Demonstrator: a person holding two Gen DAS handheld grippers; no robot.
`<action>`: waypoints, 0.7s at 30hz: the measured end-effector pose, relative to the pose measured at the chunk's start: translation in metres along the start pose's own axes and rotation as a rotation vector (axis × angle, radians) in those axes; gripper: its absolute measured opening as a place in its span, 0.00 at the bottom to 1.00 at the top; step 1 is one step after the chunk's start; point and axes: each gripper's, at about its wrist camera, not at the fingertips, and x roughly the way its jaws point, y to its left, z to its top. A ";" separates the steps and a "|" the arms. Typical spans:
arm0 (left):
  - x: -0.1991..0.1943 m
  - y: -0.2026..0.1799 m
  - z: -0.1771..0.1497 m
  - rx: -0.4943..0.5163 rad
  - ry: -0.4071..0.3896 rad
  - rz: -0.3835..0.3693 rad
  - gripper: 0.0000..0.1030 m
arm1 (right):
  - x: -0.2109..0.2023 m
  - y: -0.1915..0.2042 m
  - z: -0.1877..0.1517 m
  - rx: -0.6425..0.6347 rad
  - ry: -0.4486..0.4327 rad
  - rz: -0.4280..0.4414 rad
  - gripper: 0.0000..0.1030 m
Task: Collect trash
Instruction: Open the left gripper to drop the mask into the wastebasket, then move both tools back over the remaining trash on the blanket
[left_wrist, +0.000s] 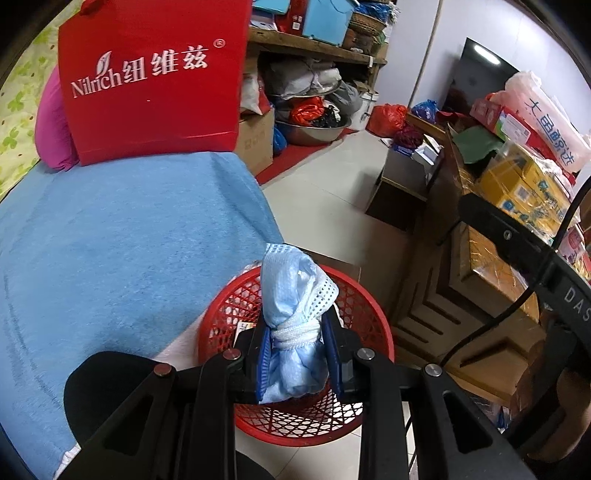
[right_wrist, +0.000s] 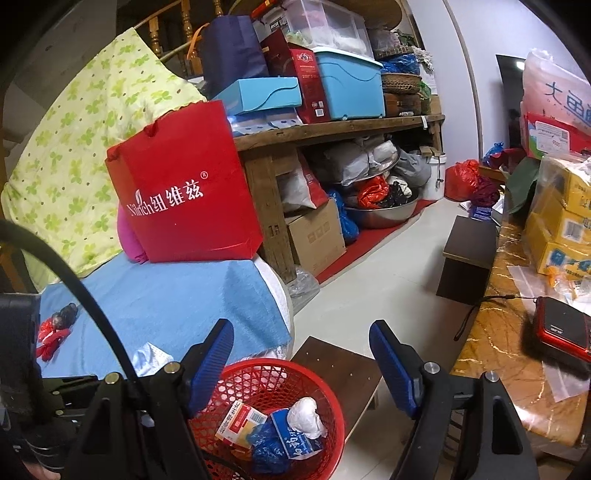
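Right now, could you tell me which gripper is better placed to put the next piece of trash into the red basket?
The left. The left gripper is shut on the rolled-up face mask directly above the red basket, so it probably only needs to open. The right gripper is open and holds nothing.

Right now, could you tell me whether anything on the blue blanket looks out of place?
Yes. A red wrapper with a dark lump beside it lies loose on the blue blanket, and a pale crumpled scrap sits near its front edge, all outside the red basket. The left gripper holds a bundled face mask above the basket.
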 end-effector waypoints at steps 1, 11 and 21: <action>0.001 -0.001 0.000 0.004 0.002 -0.002 0.27 | -0.001 0.000 0.001 0.001 -0.004 0.001 0.77; -0.006 -0.009 0.005 0.032 -0.010 -0.006 0.78 | -0.017 -0.006 0.013 0.015 -0.063 -0.009 0.77; -0.092 0.099 0.006 -0.158 -0.206 0.148 0.78 | -0.007 0.048 0.023 -0.057 -0.059 0.097 0.77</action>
